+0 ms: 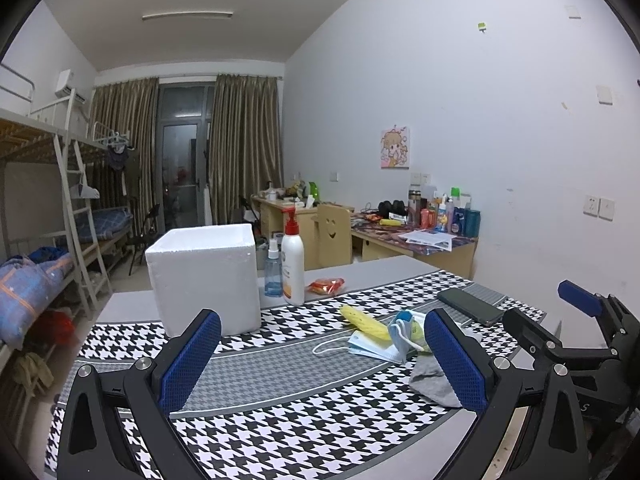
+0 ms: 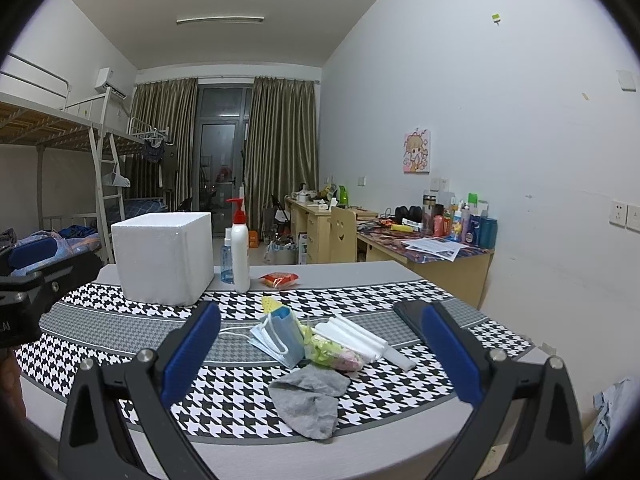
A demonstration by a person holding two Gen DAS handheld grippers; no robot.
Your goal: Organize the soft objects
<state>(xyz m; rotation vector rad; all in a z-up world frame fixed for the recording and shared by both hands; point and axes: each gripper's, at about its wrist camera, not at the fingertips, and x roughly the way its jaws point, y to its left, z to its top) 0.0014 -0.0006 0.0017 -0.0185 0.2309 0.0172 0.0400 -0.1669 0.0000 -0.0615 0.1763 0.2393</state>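
A heap of soft things lies on the houndstooth tablecloth: a grey sock nearest me, blue face masks, a yellow sponge, white folded cloth and a green-pink bag. A white foam box stands at the back left. My right gripper hangs open above the heap, nothing between its fingers. My left gripper is open too, left of the masks, sponge and sock. The foam box stands just beyond its left finger.
A white pump bottle, a blue spray bottle and a red snack packet stand behind the heap. A black phone lies at the right. Desks with clutter line the far wall; bunk beds stand at the left.
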